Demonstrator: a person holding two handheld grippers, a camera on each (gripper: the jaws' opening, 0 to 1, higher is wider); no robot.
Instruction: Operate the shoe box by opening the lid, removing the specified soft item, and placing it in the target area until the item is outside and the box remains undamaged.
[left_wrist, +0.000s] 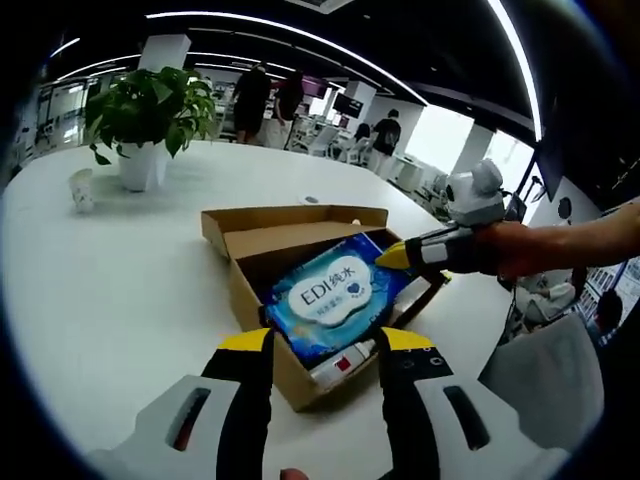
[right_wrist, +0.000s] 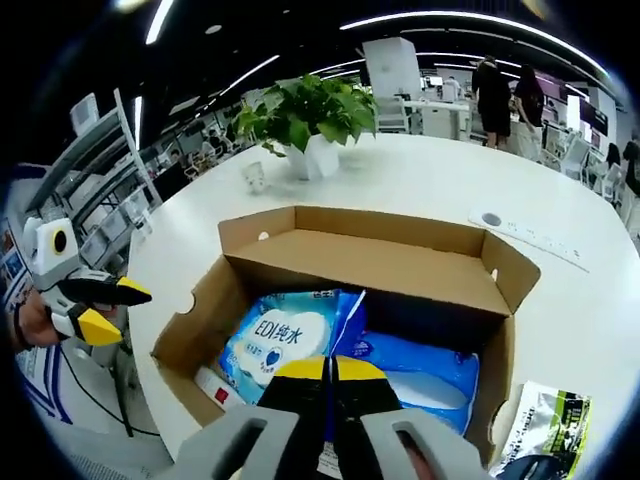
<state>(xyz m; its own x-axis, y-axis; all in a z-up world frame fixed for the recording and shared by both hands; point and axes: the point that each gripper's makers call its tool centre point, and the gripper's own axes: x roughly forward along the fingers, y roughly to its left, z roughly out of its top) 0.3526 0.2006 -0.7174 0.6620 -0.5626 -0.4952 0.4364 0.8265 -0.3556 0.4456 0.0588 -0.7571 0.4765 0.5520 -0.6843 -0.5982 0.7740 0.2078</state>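
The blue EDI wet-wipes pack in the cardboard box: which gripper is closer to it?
Right. The right gripper is over the blue EDI wet-wipes pack inside the open brown cardboard box, jaws together at its edge. The left gripper sits open just outside the box's near wall.

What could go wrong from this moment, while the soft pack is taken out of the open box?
1. The right gripper looks shut on only an edge of the blue wipes pack, so the soft pack may slip free or tear.
2. The pack fits close to the cardboard box; a hard pull might drag the box or bend its wall.
3. The left gripper hangs open at the near corner, where it might knock the small tube.
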